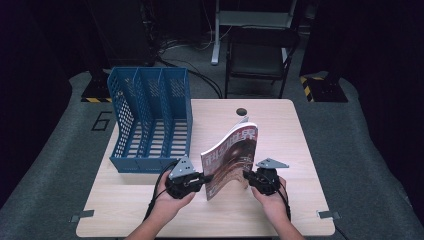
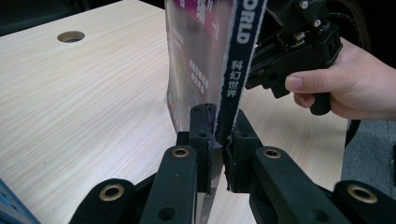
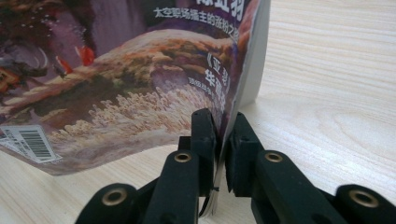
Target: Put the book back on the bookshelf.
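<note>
Magazine [image 1: 231, 159] stands on edge, long axis running away toward table's [image 1: 280, 125] far side.

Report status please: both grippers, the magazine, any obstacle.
Left gripper shut on magazine spine; right gripper shut on its page edge. Magazine upright, bowed. Blue file rack at left, apart.

Both claws are chunky matte black plastic; the left claw [image 1: 202, 178] and right claw [image 1: 246, 176] each carry a grey three-cornered plate on top with small holes in it; black cables trail back from the handles toward the person; up close the jaw links have brass-coloured ringed holes at the pivots and plain screw holes lower down; the pads look like rough black foam; the forearms are bare, no sleeves or gloves in sight.
</note>
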`<action>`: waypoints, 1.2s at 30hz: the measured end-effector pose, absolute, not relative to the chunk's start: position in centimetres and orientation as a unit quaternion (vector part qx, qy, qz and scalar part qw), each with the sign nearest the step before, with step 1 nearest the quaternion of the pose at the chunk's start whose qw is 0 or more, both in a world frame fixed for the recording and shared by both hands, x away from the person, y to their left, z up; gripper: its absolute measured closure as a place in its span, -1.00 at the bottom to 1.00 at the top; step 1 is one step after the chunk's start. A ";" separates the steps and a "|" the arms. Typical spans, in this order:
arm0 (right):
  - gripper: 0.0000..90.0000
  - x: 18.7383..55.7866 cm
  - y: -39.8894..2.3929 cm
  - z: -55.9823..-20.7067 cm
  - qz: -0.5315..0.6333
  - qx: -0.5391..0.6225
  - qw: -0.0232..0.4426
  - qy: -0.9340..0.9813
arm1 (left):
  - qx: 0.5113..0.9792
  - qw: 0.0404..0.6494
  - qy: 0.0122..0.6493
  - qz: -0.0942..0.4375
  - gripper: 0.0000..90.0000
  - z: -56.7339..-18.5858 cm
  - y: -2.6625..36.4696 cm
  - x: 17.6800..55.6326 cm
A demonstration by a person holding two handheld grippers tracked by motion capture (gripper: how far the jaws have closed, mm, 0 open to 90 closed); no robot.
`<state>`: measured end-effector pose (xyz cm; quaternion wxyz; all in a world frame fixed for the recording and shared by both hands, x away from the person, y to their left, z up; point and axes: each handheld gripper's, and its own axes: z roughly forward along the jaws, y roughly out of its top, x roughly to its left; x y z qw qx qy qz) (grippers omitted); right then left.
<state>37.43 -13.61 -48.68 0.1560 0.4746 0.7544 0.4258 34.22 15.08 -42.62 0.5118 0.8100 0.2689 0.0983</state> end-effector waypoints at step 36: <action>0.35 37.7 -15.0 -48.9 0.439 0.493 0.129 0.740 | 0.825 0.490 0.270 0.082 0.49 -36.7 14.4 35.3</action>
